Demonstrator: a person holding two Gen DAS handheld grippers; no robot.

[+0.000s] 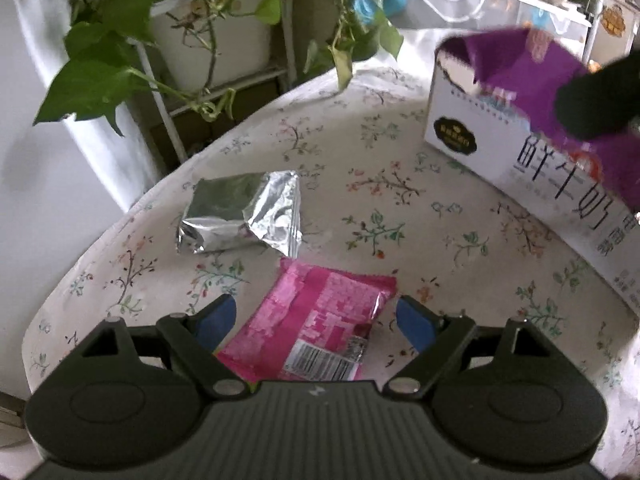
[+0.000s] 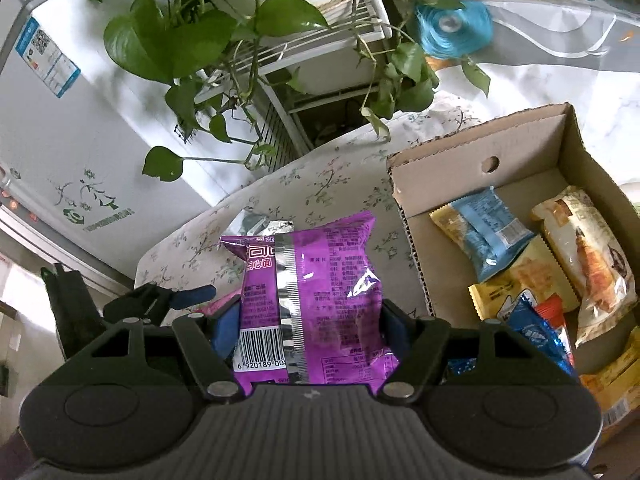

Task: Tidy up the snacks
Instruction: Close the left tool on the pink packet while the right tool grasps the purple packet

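In the left wrist view my left gripper (image 1: 316, 316) is open, its blue pads on either side of a pink snack packet (image 1: 312, 328) that lies on the floral tablecloth (image 1: 400, 208). A silver foil packet (image 1: 244, 212) lies just beyond it. In the right wrist view my right gripper (image 2: 310, 320) is shut on a purple snack packet (image 2: 312, 280) and holds it above the table, left of the open cardboard box (image 2: 440, 160). The box holds several packets, among them a blue one (image 2: 488, 232) and a croissant one (image 2: 588, 260). The purple packet (image 1: 532, 80) also shows blurred over the box (image 1: 480, 140) in the left wrist view.
Trailing green plants (image 2: 192, 40) on a white rack (image 2: 328, 60) stand behind the table. A white appliance (image 2: 60, 120) is at the left. A blue tape roll (image 2: 452, 28) lies on a covered surface at the back. The left gripper (image 2: 176, 300) shows low at the left of the right wrist view.
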